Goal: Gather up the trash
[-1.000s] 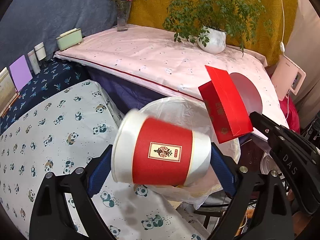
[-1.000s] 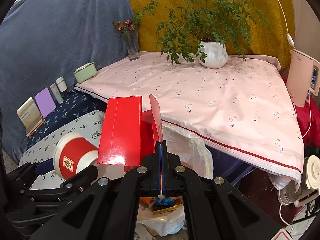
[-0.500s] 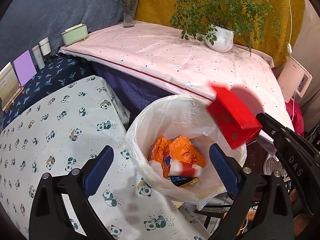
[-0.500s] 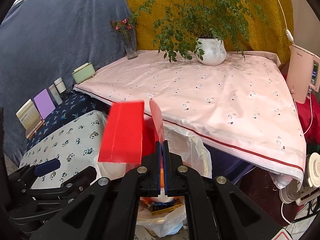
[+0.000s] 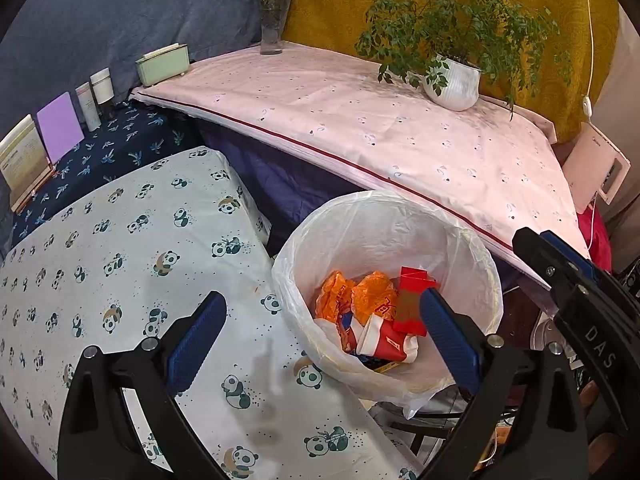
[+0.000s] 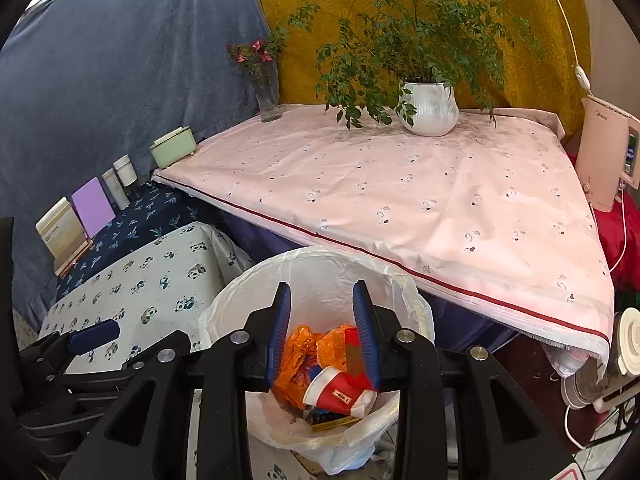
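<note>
Cup (image 6: 339, 393) on its side in bin (image 6: 416, 300), mouth leftward; both grippers' fingers (image 5: 450, 340) spread, empty.

A red-and-white paper cup (image 5: 386, 340) lies on its side inside the white-lined trash bin (image 5: 486, 280), near its front. A red carton (image 5: 412, 300) leans behind it, beside crumpled orange wrappers (image 5: 352, 294).

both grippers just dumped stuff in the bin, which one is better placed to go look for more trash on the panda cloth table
Left, probably. The left gripper is open and empty, half over the panda cloth beside the trash bin. The right gripper, also open, hangs over the bin, farther from that table. No more trash shows there.
</note>
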The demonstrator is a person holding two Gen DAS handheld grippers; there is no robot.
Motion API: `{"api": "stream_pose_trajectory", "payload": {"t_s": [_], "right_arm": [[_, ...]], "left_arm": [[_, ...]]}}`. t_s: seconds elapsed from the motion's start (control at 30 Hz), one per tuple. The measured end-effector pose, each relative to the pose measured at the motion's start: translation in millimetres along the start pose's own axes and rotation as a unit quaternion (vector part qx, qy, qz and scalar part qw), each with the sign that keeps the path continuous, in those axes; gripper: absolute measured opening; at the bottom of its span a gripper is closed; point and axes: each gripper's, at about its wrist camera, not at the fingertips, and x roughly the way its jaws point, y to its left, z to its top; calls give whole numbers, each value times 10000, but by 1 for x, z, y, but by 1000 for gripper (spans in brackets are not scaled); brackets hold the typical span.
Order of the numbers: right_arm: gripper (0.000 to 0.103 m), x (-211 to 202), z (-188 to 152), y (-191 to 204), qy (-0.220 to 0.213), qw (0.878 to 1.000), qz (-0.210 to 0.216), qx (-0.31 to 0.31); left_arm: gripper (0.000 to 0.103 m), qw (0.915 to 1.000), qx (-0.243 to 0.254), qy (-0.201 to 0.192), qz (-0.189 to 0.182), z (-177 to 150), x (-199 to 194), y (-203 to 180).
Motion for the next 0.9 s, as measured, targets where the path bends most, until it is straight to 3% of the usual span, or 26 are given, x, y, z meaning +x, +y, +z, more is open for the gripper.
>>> {"api": "stream_pose_trajectory", "payload": {"t_s": [0.3, 0.63, 0.9], "right_arm": [[38, -6, -1, 6, -12, 9999, 23, -106], [55, -19, -9, 15, -2, 9995, 28, -320], [63, -31, -19, 19, 59, 9985, -21, -543]], "left_arm": [[93, 10000, -56, -49, 41, -1, -8, 5], [93, 9997, -146, -55, 173, -9, -17, 15], [93, 9991, -295, -50, 305, -19, -24, 29]]}}
